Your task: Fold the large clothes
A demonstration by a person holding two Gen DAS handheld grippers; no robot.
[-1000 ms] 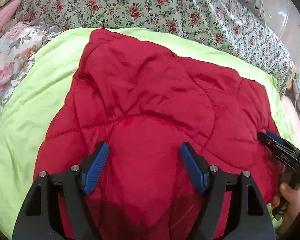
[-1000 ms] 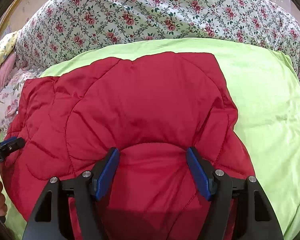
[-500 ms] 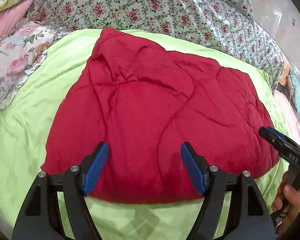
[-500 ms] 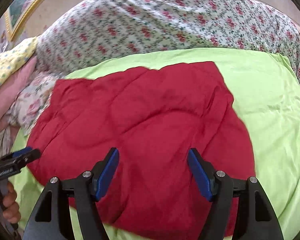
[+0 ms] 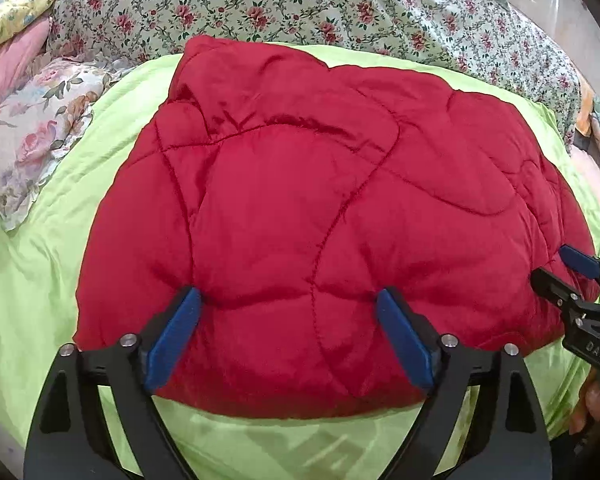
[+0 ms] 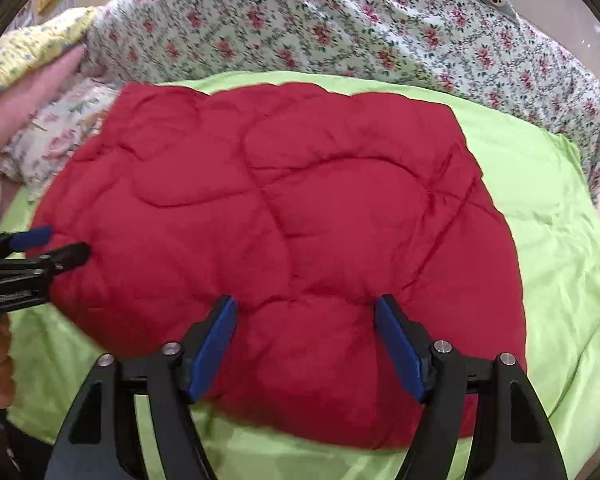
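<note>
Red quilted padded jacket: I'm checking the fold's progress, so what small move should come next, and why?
Probably lower both claws to pinch the near edge of the red quilted padded jacket. It lies folded but puffy on the lime green sheet, and the left claw and right claw stand open over that edge, gripping nothing.

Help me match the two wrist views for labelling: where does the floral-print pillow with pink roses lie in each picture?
Left wrist view: the floral-print pillow with pink roses lies at the left edge, on the lime-green sheet, left of the red quilted padded garment.
Right wrist view: the pillow is at the left, partly behind the garment's far-left corner.
Shared landmark: the small-rose patterned bedspread across the top.
</note>
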